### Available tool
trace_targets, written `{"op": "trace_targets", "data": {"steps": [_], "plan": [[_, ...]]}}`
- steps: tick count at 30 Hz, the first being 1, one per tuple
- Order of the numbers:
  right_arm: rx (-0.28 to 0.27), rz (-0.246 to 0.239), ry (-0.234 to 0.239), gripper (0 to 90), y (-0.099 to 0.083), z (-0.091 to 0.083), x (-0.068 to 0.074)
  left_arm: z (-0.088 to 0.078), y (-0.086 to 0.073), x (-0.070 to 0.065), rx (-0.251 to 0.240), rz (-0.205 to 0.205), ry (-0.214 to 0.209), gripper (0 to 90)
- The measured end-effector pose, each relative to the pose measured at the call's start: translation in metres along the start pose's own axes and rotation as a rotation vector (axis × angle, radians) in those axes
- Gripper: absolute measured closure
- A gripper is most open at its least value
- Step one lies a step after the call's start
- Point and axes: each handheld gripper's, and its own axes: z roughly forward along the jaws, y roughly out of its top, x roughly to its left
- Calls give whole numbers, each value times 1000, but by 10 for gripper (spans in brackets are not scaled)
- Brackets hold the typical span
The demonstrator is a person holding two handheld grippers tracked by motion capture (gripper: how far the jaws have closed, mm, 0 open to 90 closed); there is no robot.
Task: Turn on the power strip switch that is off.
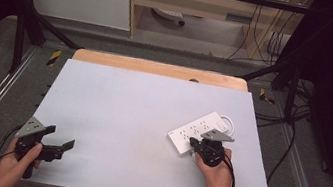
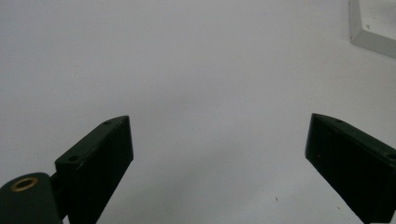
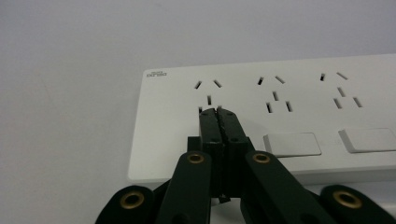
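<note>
A white power strip (image 1: 192, 129) lies at an angle on the right part of the grey table (image 1: 126, 112). In the right gripper view the power strip (image 3: 299, 88) shows three socket groups and two rocker switches (image 3: 292, 143). My right gripper (image 1: 193, 142) is shut, and its tips (image 3: 218, 111) sit over the strip's near-left end, just below the first socket; nothing shows between the jaws. My left gripper (image 1: 60, 137) hovers over the table's front left, open wide (image 2: 218, 119) and holding nothing. A corner of the strip (image 2: 373, 30) shows at the top right of the left gripper view.
The strip's white cable (image 1: 229, 120) loops at its far end. A wooden board edge (image 1: 158, 68) runs along the table's back. Black frame bars and loose cables (image 1: 293, 144) lie off the right side.
</note>
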Motion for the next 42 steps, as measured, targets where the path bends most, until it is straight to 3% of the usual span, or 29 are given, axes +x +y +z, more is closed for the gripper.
{"op": "trace_targets", "data": {"steps": [13, 42], "plan": [[-5, 1, -31, 900, 1, 2, -6, 0, 0, 0, 1, 2, 1, 77], [-8, 19, -26, 900, 0, 3, -8, 0, 0, 0, 4, 4, 1, 77]]}}
